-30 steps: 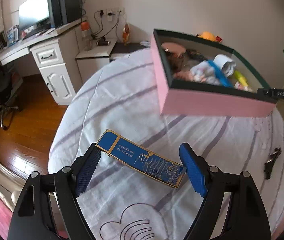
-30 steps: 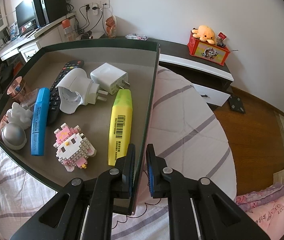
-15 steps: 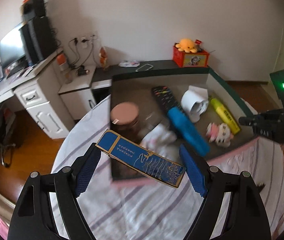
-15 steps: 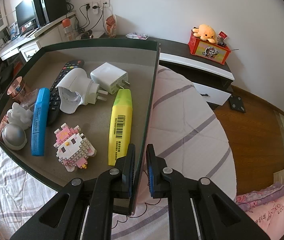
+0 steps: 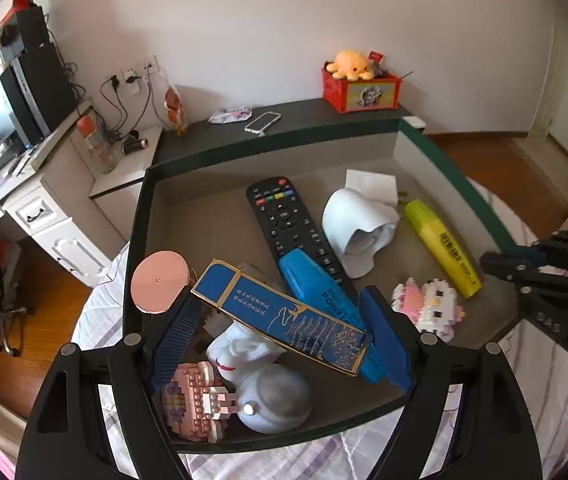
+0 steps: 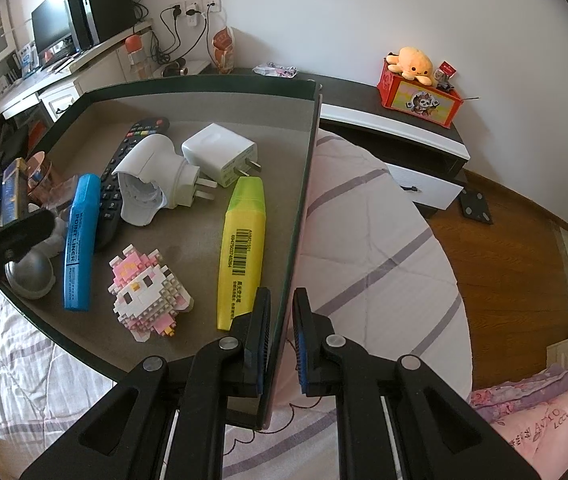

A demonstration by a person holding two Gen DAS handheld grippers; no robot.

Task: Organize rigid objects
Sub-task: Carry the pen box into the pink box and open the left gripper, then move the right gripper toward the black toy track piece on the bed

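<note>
Shallow dark-rimmed cardboard tray [image 6: 203, 84], frame centre, crowded: black remote [image 5: 288, 220], blue highlighter [image 6: 79, 240], yellow highlighter [image 6: 243, 248], white chargers, pink brick figures. Left tongs [image 5: 279, 332] grasp flat blue gold-edged box [image 5: 279, 316] above tray's lower-left clutter. Right tongs [image 6: 281, 332] clenched on tray's right wall. Items beneath box partly hidden.

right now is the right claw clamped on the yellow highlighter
No, the right claw is shut on the box wall; the yellow highlighter lies loose inside the box.
</note>
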